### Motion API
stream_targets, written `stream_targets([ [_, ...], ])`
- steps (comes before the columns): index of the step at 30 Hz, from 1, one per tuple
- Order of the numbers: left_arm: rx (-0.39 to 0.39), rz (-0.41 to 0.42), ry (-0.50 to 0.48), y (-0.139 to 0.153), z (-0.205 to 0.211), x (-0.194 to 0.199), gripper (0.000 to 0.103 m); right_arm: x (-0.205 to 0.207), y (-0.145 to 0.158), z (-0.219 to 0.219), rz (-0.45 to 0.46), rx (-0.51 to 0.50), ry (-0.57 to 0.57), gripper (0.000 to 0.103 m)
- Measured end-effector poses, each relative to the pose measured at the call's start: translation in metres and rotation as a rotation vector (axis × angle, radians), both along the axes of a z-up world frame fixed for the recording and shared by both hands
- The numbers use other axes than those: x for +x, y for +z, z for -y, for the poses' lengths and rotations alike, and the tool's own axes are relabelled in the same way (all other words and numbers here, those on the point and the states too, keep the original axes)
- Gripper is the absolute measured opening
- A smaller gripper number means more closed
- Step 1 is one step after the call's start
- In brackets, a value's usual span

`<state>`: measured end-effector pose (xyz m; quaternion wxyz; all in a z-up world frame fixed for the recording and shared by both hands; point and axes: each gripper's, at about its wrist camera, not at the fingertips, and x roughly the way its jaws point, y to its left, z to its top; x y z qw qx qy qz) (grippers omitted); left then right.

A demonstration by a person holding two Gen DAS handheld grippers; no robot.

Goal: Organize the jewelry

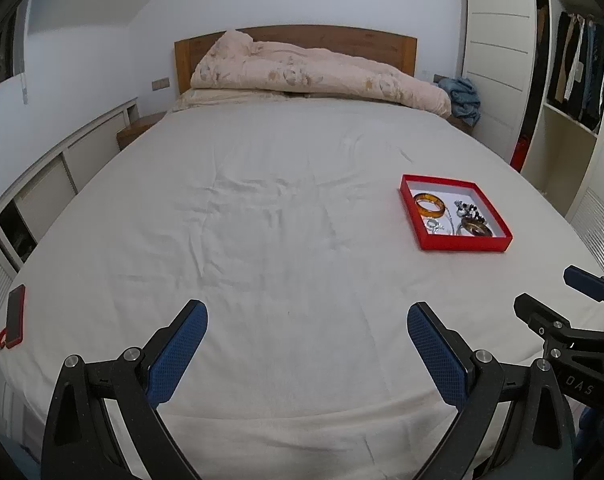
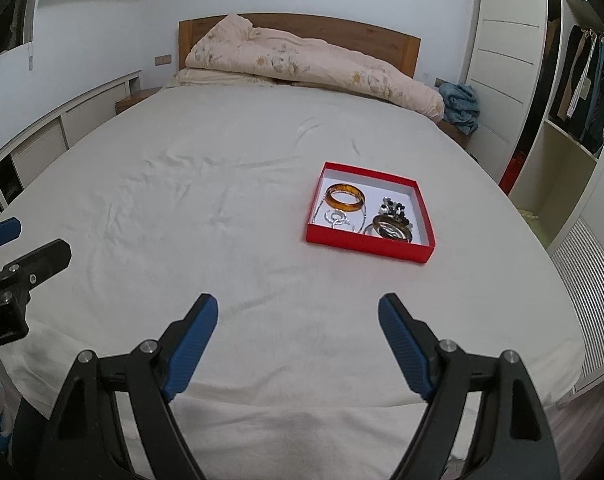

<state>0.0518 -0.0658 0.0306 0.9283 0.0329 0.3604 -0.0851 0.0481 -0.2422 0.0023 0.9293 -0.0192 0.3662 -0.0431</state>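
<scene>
- Red cardboard tray (image 2: 367, 249) with a white floor lies flat on the bed sheet (image 1: 262, 208), toward the right-hand edge of the bed and well short of the foot edge.
- Amber bangle (image 2: 345, 197) lies in the tray's far left corner, resting flat.
- Silver chain piece (image 2: 337, 218) lies just in front of the amber bangle, near the tray's left wall.
- Dark beaded cluster (image 2: 393, 207) sits toward the tray's right wall, beyond a brown bangle.
- Brown bangle (image 2: 393, 229) lies in the near right corner, touching or overlapping the beaded cluster; the exact contact cannot be made out.
- Left gripper (image 1: 307, 320) hovers over the foot of the bed with its blue-padded jaws spread wide and nothing between them; bare sheet shows in the gap.
- Right gripper (image 2: 298, 314) hovers beside it, likewise spread wide and empty, the tray lying ahead and slightly to its right, well apart from the fingertips.
- Red phone (image 1: 14, 316) lies near the bed's left edge, close to the foot corner.
- Pink floral quilt (image 1: 302, 72) is bunched against the wooden headboard (image 1: 341, 38) at the far end.
- Blue cloth (image 1: 463, 98) is heaped beside the bed's far right corner.
</scene>
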Motion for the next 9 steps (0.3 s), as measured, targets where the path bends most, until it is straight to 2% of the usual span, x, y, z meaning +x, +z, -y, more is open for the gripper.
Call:
stream_targets([
  [9,0.004,-0.016,0.006,-0.009,0.000,0.012,0.099,0.011,-0.011,0.001,-0.022,0.005,-0.004,0.082],
])
